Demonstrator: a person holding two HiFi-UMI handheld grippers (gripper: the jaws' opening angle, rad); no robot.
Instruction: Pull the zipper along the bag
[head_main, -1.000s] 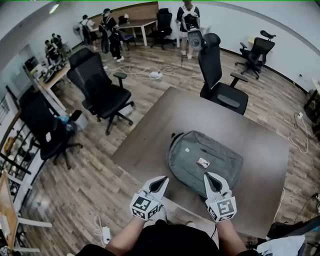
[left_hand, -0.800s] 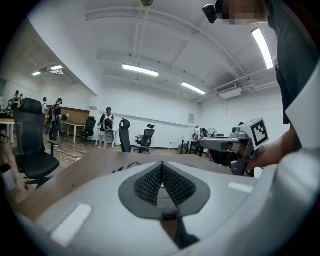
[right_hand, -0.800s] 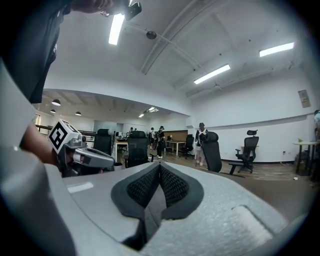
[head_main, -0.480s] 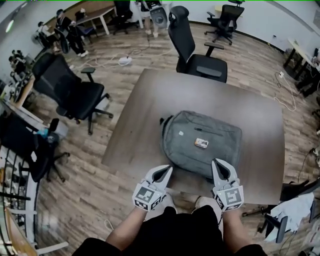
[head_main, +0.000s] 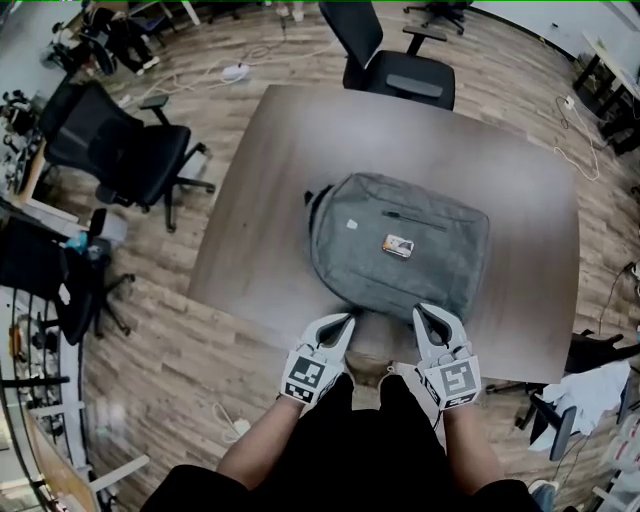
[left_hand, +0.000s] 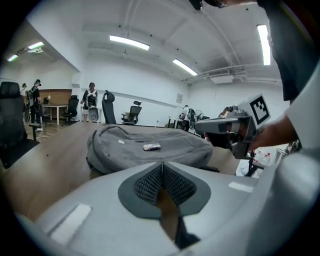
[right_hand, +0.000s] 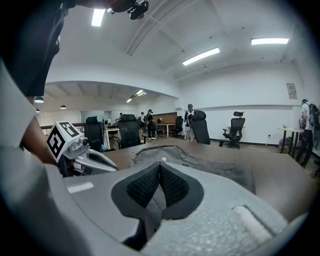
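A grey backpack (head_main: 400, 255) lies flat on the brown table (head_main: 500, 150), with a small label patch (head_main: 398, 245) and a dark zipper line (head_main: 415, 218) on its top. My left gripper (head_main: 345, 320) hovers shut and empty at the bag's near-left edge, just short of it. My right gripper (head_main: 422, 313) is shut and empty too, over the bag's near-right edge. In the left gripper view the backpack (left_hand: 150, 147) lies ahead past the shut left gripper (left_hand: 162, 165), with the right gripper (left_hand: 200, 126) at the right. The right gripper view shows the backpack (right_hand: 200, 165) beyond the shut right gripper (right_hand: 160, 167).
A black office chair (head_main: 385, 60) stands at the table's far side and another chair (head_main: 125, 150) to the left. Cables and a power strip (head_main: 235, 72) lie on the wood floor. People stand far back in the room. The table's near edge is by my legs.
The view has tilted further down and closer over the table. Both grippers, still shut, have come forward up to the bag's near edge.
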